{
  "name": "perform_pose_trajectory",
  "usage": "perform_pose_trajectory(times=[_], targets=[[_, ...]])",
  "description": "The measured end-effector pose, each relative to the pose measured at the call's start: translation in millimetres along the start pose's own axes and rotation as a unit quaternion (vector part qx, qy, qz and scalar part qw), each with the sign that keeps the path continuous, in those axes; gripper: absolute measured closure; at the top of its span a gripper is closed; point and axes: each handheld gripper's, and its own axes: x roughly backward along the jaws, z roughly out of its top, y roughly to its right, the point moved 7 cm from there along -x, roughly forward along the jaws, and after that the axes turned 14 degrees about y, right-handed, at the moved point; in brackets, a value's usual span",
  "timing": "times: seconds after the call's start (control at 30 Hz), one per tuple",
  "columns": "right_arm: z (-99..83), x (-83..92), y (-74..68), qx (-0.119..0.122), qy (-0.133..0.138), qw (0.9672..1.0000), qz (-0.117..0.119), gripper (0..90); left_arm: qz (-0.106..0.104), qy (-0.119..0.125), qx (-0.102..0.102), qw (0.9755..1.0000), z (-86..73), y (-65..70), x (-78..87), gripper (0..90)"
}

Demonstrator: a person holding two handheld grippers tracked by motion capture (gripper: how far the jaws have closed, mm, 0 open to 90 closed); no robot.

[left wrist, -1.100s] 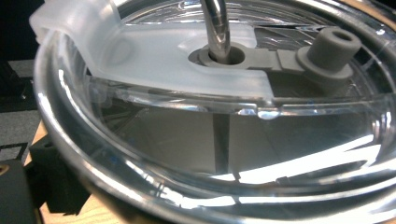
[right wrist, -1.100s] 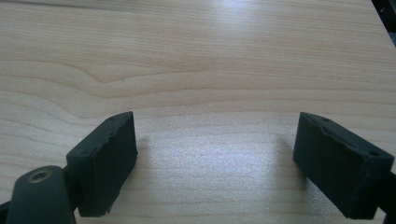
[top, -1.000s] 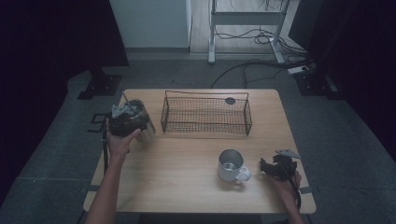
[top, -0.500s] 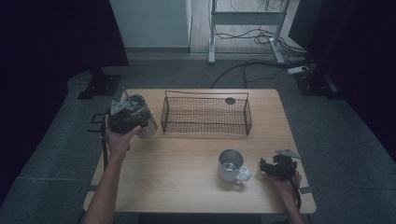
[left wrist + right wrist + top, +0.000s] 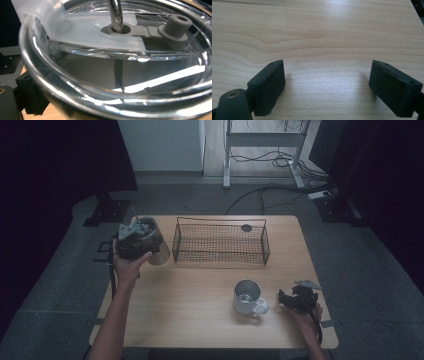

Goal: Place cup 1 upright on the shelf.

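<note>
Item one: I am holding a clear plastic tumbler (image 5: pixel 150 240), round, glossy, with a frosted lid and a metal straw (image 5: pixel 115 15), pinched in my left gripper (image 5: pixel 134 240) above the table's left edge, beside the black wire basket (image 5: pixel 220 242).

Item two: I am resting my right gripper (image 5: pixel 327 87) on the pale wood-grain table (image 5: pixel 200 295), its ridged black jaws spread on nothing, near a round metal mug (image 5: pixel 247 297).
</note>
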Motion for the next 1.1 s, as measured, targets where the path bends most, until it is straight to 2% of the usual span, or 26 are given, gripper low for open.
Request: perform_pose_trajectory(times=[0.8,1.1], targets=[[0.1,-0.2,0.0,0.0,0.001,1.0,0.0,13.3,-0.015,0.009,0.0,0.9998,15.5,18.6,-8.9,4.0],[0.1,-0.1,0.0,0.0,0.0,1.0,0.0,13.5,-0.021,0.008,0.004,0.9997,15.0,25.2,-17.3,4.1]])
